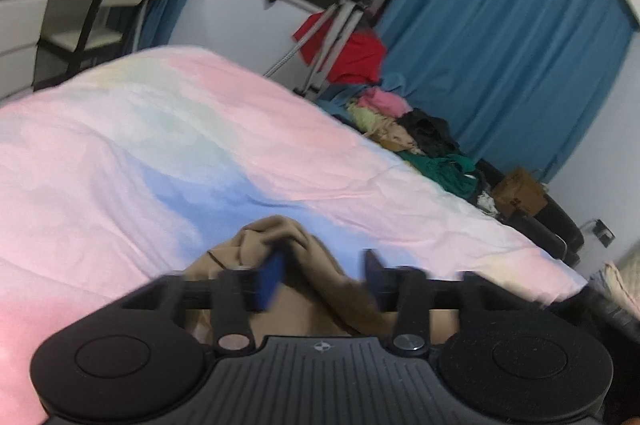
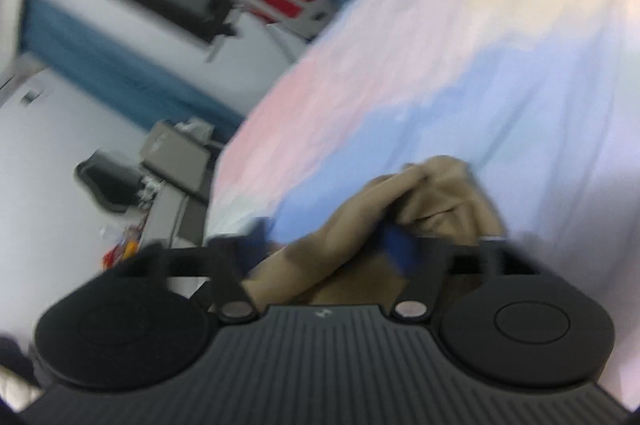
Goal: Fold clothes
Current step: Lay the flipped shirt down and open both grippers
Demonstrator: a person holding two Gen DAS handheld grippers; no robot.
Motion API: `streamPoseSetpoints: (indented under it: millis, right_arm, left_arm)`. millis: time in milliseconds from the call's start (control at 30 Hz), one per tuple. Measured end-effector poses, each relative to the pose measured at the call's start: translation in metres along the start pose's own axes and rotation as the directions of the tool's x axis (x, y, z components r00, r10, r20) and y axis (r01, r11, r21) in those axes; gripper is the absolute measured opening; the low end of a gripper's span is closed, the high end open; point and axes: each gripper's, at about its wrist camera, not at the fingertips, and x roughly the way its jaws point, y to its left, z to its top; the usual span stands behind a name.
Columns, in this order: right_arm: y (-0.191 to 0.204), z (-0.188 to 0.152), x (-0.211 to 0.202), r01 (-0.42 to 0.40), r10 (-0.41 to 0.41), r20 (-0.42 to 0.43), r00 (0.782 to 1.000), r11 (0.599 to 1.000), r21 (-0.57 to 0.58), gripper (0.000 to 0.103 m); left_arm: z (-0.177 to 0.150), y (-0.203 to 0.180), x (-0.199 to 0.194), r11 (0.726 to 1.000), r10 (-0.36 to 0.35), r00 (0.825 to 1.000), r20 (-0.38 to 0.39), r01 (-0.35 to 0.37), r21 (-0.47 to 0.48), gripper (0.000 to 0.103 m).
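Bed (image 1: 120,153) with pastel cover; tan garment (image 1: 292,249) bunched at near edge. Left hand-held gripper (image 1: 324,277) and right hand-held gripper (image 2: 328,245) both spread wide, cloth lying loose between jaws, unpinched. Step judged as a release; next needs a fresh grasp on an edge.

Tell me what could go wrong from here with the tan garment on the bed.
1. The tan garment lies bunched between the open fingers of the left gripper; closing now might pinch several layers.
2. The right gripper is open too, with cloth draped against one blue pad, so it could snag when pulled away.
3. The right wrist view is blurred, so aim there is uncertain.
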Motion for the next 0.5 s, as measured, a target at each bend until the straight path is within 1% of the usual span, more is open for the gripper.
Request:
streamPoseSetpoints:
  millis: [33,100,133,200,267,300,333,367,433,467,500]
  right_arm:
    - [0.005,-0.002,-0.004,-0.019,0.019,0.0,1.0,1.0,-0.024,0.091]
    - [0.013,-0.005,-0.011,-0.049,0.048,-0.017,0.999,0.997,-0.058,0.09]
    - [0.016,-0.007,-0.014,-0.062,0.06,-0.027,0.998,0.995,-0.072,0.09]
    - [0.023,-0.01,-0.023,-0.067,0.065,-0.019,0.998,0.991,-0.12,0.091]
    - [0.035,-0.013,-0.031,-0.034,0.039,0.016,0.999,0.967,-0.251,0.086]
    - [0.041,-0.016,-0.031,0.006,0.008,0.04,0.999,0.945,-0.326,0.076]
    - [0.048,-0.019,-0.03,0.053,-0.029,0.065,0.997,0.915,-0.4,0.071]
    - [0.051,-0.021,-0.026,0.091,-0.06,0.083,0.995,0.886,-0.454,0.068]
    - [0.053,-0.025,-0.013,0.151,-0.113,0.105,0.988,0.837,-0.525,0.052]
    - [0.052,-0.025,-0.005,0.178,-0.141,0.11,0.984,0.819,-0.545,0.049]
    - [0.049,-0.025,0.005,0.202,-0.171,0.108,0.979,0.81,-0.551,0.041]
  left_arm:
    - [-0.001,-0.003,-0.005,0.999,-0.012,1.0,0.005,0.012,0.03,0.07]
    - [-0.002,-0.01,-0.015,0.996,-0.02,1.0,0.018,0.019,0.082,0.082]
    - [-0.004,-0.013,-0.02,0.994,-0.024,0.999,0.022,0.022,0.108,0.084]
    - [-0.007,-0.019,-0.024,0.986,-0.026,1.0,0.013,0.023,0.163,0.084]
    - [-0.012,-0.023,-0.023,0.978,-0.018,1.0,-0.013,0.02,0.208,0.084]
    - [-0.015,-0.024,-0.021,0.974,-0.008,1.0,-0.02,0.012,0.228,0.084]
    - [-0.018,-0.025,-0.018,0.97,0.004,1.0,-0.024,0.002,0.244,0.084]
    - [-0.02,-0.025,-0.013,0.966,0.015,0.999,-0.029,-0.007,0.258,0.084]
    - [-0.025,-0.025,-0.003,0.958,0.04,0.998,-0.038,-0.027,0.285,0.084]
    - [-0.026,-0.024,0.003,0.955,0.054,0.998,-0.043,-0.038,0.296,0.084]
    - [-0.028,-0.023,0.008,0.95,0.066,0.997,-0.04,-0.051,0.308,0.084]
